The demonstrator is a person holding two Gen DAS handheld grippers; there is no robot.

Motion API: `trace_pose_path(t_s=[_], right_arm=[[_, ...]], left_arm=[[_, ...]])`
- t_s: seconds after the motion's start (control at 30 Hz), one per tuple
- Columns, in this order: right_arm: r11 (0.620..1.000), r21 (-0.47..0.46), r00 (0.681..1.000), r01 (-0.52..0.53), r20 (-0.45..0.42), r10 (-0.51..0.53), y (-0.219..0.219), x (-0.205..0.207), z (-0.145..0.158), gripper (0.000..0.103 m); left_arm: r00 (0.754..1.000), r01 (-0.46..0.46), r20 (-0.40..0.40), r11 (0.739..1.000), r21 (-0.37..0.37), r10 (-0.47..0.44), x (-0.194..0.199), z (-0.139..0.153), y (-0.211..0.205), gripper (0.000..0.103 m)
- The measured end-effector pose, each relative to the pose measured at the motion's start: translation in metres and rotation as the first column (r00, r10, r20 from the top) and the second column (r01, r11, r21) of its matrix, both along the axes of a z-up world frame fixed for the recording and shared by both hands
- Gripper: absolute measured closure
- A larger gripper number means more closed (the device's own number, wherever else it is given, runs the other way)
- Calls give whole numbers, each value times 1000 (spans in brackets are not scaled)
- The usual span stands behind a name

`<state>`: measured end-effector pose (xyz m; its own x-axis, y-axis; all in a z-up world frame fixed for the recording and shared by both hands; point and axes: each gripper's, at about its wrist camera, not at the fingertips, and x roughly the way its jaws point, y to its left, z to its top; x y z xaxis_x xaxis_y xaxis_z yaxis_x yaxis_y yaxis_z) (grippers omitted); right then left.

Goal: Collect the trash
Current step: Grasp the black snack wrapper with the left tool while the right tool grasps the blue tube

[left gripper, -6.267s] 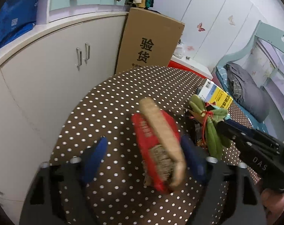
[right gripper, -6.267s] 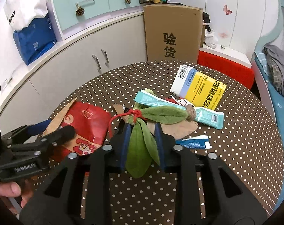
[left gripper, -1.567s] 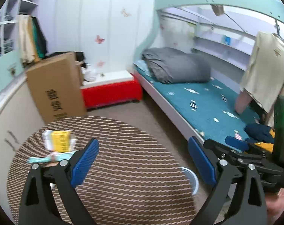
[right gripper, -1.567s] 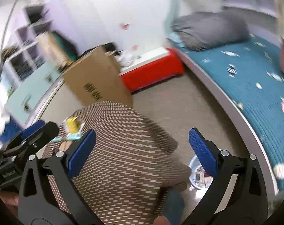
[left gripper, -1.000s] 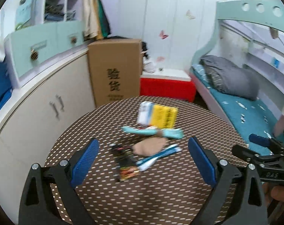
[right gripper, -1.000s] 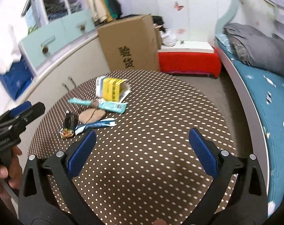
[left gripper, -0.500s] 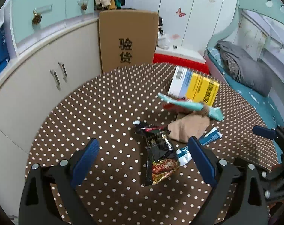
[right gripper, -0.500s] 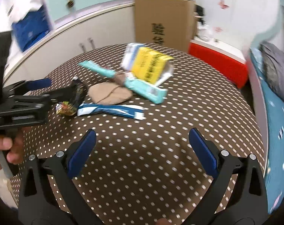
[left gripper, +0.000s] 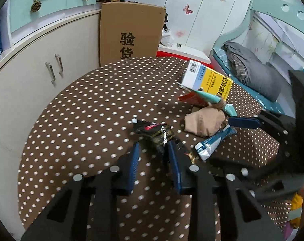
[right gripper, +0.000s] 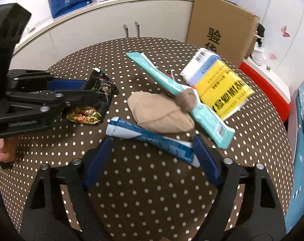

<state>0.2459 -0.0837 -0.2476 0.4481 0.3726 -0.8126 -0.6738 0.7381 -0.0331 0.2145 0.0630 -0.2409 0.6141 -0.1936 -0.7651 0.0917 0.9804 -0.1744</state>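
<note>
Trash lies on a round brown polka-dot table. My left gripper has its jaws narrowed around a black snack wrapper, which also shows in the right wrist view. My right gripper is open, its jaws on either side of a blue and white wrapper, seen too in the left wrist view. Beyond lie a tan leaf-shaped piece, a teal tube box and a yellow and white box.
A tall cardboard box stands behind the table against cream cabinets. A red box sits on the floor at the right. A bed with grey bedding is at the far right.
Both grippers have come down to the table. The left jaws have closed from wide open onto the black wrapper. The right jaws have narrowed around the blue wrapper.
</note>
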Motion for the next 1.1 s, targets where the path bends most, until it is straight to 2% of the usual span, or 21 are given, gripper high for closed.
trace_pose_path(t_s=[0.03, 0.1, 0.13, 0.17, 0.3, 0.47, 0.53, 0.57, 0.6, 0.63, 0.7, 0.73, 0.87, 0.9, 0.93, 1.1], right_arm=[[1000, -5, 1000, -6, -2, 6, 1, 1, 0, 33], [1000, 7, 1000, -17, -23, 17, 3, 4, 2, 42], [1000, 1, 999, -24, -26, 24, 4, 4, 3, 49], [999, -6, 999, -32, -29, 31, 6, 3, 4, 51], [999, -28, 999, -35, -5, 35, 2, -4, 12, 51], [996, -55, 998, -68, -2, 68, 8, 0, 11, 51], [993, -49, 994, -106, -17, 106, 15, 1, 11, 52], [992, -47, 993, -120, -26, 118, 17, 1, 10, 52], [990, -49, 991, -130, -33, 128, 18, 0, 8, 61], [988, -58, 989, -141, -43, 139, 21, -2, 6, 68], [990, -32, 988, -141, -69, 138, 19, -6, 7, 80], [990, -33, 989, -137, -65, 134, 18, -10, 7, 82], [995, -27, 994, -96, -59, 94, 16, -24, 7, 84], [997, -26, 996, -72, -57, 70, 14, -28, 7, 86], [998, -22, 997, -52, -60, 50, 12, -31, 7, 88], [998, 32, 995, 58, -82, -56, -7, -50, 7, 88]], left_arm=[[1000, -3, -4, 1000, 9, 3, -1, 0, 2, 54], [1000, -24, 9, 999, 22, 24, -1, 2, 6, 35], [1000, -26, 17, 1000, 17, 25, -3, 3, 7, 35], [1000, -20, 13, 1000, 4, 20, -2, 5, 7, 35], [1000, -20, 7, 998, -54, 20, 2, 8, 10, 35], [999, -16, -34, 1000, -27, 16, 22, 0, -4, 36], [999, -10, -31, 1000, 8, 10, 26, 0, -9, 55], [999, 0, -38, 1000, 0, 0, 26, -1, -9, 61], [999, 5, -42, 1000, -8, -5, 27, -1, -8, 67], [999, 9, -46, 1000, -17, -10, 27, -1, -7, 72], [999, 13, -45, 1000, -18, -14, 23, -1, -4, 74], [999, 16, -42, 1000, -14, -17, 19, -2, -2, 74], [999, 18, -27, 1000, 2, -18, 5, -2, 4, 73], [1000, 11, -23, 1000, 15, -11, 3, -2, 4, 66], [1000, 5, -22, 1000, 27, -5, 1, -2, 3, 52], [1000, -3, -18, 1000, 2, 3, -3, -3, 2, 36]])
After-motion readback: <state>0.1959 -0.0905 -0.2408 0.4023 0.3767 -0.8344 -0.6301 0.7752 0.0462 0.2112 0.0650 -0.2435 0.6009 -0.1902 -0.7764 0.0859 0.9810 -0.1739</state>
